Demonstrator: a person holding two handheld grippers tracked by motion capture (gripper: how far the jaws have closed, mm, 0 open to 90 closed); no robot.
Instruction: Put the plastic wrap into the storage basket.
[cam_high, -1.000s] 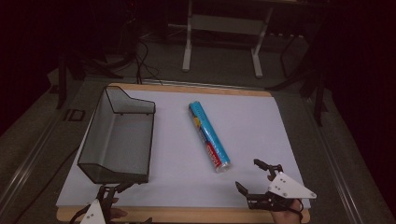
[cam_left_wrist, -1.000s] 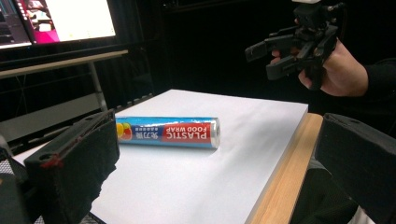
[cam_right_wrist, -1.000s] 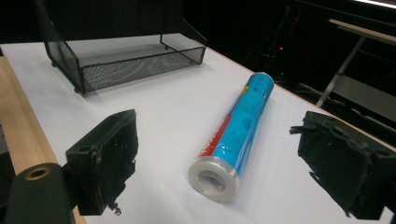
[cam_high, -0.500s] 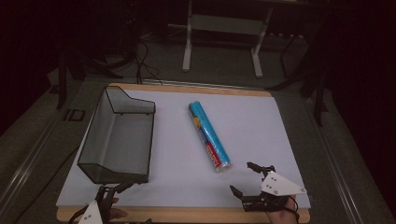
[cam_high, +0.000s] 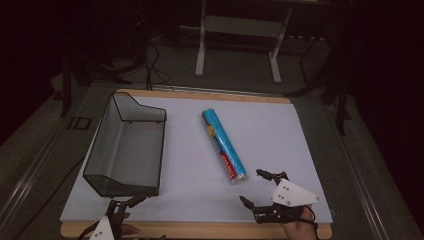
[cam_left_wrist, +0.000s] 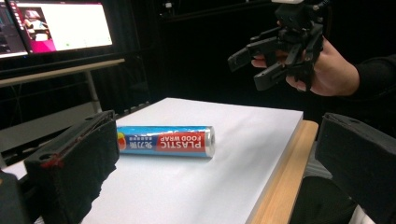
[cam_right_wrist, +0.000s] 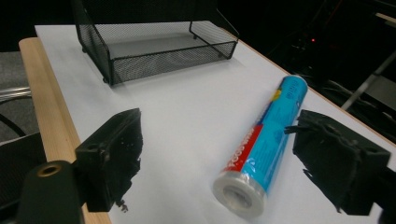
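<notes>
Near the lower right of the high view, the right gripper (cam_high: 254, 187) hung just beside the near end of the plastic wrap roll (cam_high: 224, 147), its jaws spread apart and gripping nothing; they had just been closing a little, with no thing pressed between them. That roll lay on its side on the white surface (cam_high: 280, 135), running from the middle of the frame down toward the lower right, its clear capped end closest to the gripper. From the right gripper view, the roll (cam_right_wrist: 261, 144) sat between the two black jaws but nearer the right one, untouched by either pad. At the lower left of the high view, the left gripper (cam_high: 125, 205) rested by the wooden edge, jaws released and empty, just below the black mesh tray (cam_high: 102, 181). The tray stood at the left of the surface, well apart from the roll. In the left gripper view, the roll (cam_left_wrist: 166, 141) lay ahead, label reading across
</notes>
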